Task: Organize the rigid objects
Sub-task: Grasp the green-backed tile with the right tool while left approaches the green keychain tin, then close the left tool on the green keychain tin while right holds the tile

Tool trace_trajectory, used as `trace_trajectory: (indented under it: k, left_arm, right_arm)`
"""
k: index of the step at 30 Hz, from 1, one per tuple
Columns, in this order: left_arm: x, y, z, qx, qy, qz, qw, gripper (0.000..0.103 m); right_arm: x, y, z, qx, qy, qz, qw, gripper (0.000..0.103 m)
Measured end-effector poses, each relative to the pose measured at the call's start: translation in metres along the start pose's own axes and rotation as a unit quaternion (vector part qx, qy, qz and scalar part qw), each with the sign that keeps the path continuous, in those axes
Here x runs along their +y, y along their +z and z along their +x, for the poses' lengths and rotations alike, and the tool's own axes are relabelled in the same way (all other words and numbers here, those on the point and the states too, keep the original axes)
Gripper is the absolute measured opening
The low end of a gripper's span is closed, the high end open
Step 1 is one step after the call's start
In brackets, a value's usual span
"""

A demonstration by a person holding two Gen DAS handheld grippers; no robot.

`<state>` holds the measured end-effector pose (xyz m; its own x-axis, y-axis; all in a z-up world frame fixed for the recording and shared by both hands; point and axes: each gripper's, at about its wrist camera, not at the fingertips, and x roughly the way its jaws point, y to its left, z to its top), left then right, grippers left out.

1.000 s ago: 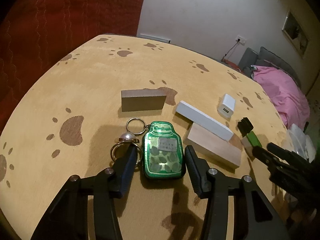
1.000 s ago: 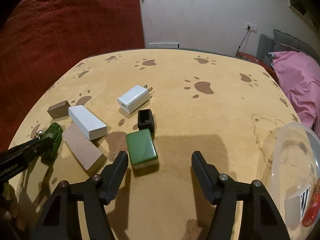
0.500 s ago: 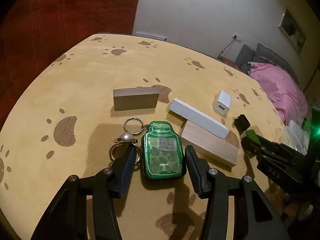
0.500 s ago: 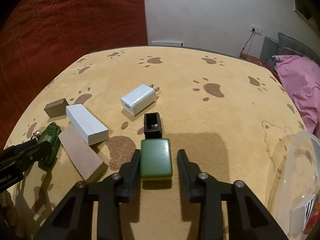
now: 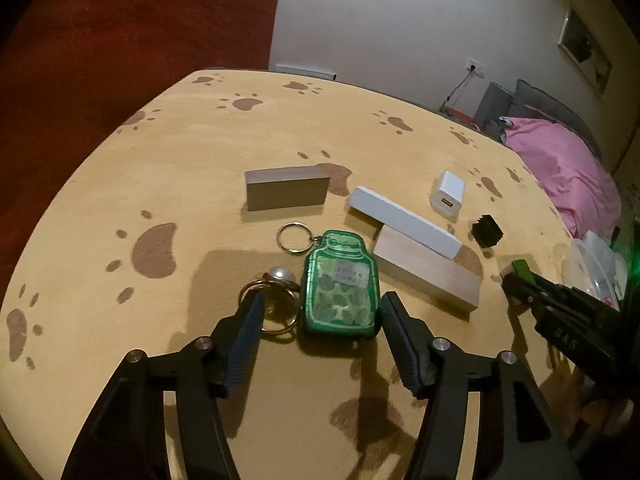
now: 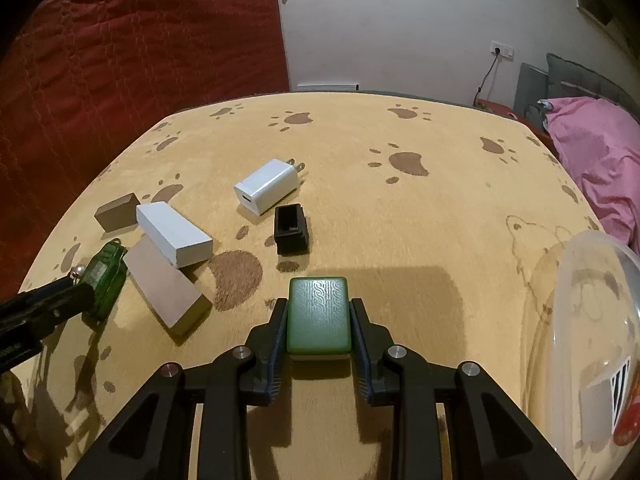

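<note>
the step in hand looks like a pick-up: the right gripper [image 6: 319, 320] has its jaws pressed on both long sides of a green mahjong tile [image 6: 319, 314], which sits on the table [image 6: 400, 220] just in front of a small black open-topped cap [image 6: 291, 229]. these jaws have just been closing, with the tile between them, and now they grip it. a clear plastic bowl [image 6: 580, 320] stands to the right of the tile, with some packets already inside, so the likely next move is to lift the tile straight up and carry it over the rim of that bowl; the grip needs to stay firm because the tile's faces are smooth.

the left gripper [image 5: 320, 312] hovers low over a green jar-shaped keychain [image 5: 340, 284]. its jaws have just been opening and now stand apart, the keychain between them; the right pad is close to the keychain's edge, the left pad lies over a gold ring with a pearl [image 5: 276, 300]. neither seems to squeeze anything.

left of the tile, beyond the keychain, lie a tan wooden block [image 6: 166, 284], a white block [image 6: 174, 234] leaning on it, a dark grey block [image 6: 118, 211] and a white usb charger [image 6: 267, 186].
</note>
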<state>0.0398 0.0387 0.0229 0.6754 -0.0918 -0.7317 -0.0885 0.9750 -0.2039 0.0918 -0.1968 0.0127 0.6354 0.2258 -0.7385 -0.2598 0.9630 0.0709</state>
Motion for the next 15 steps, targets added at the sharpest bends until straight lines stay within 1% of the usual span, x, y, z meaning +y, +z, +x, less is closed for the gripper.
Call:
trace_trajectory:
  k: [2,3,4,10,12,15]
  left_arm:
    - [0.000,0.000,-0.005,-0.004,0.005,0.002,1.0000,0.066]
    - [0.000,-0.001,-0.008,-0.010,0.011,0.004,0.9999,0.071]
    - [0.000,-0.001,-0.010,-0.013,0.013,0.005,0.9998,0.073]
    - [-0.003,0.001,-0.017,-0.024,0.010,0.018,0.9995,0.073]
    - [0.004,0.003,-0.014,-0.023,0.017,0.011,0.9995,0.073]
    - [0.011,0.007,-0.011,-0.022,0.019,-0.006,0.9996,0.073]
  right_arm:
    - [0.000,-0.001,-0.001,-0.001,0.001,0.000,1.000,0.031]
    - [-0.001,-0.002,-0.002,0.000,0.002,0.001,1.000,0.031]
    - [-0.001,-0.002,-0.002,-0.001,0.003,0.001,1.000,0.031]
    - [-0.003,-0.003,-0.003,-0.002,0.004,0.003,1.000,0.031]
    - [-0.003,-0.004,-0.004,-0.003,0.003,0.004,1.000,0.031]
    - [-0.003,-0.004,-0.003,-0.003,-0.002,0.005,1.000,0.031]
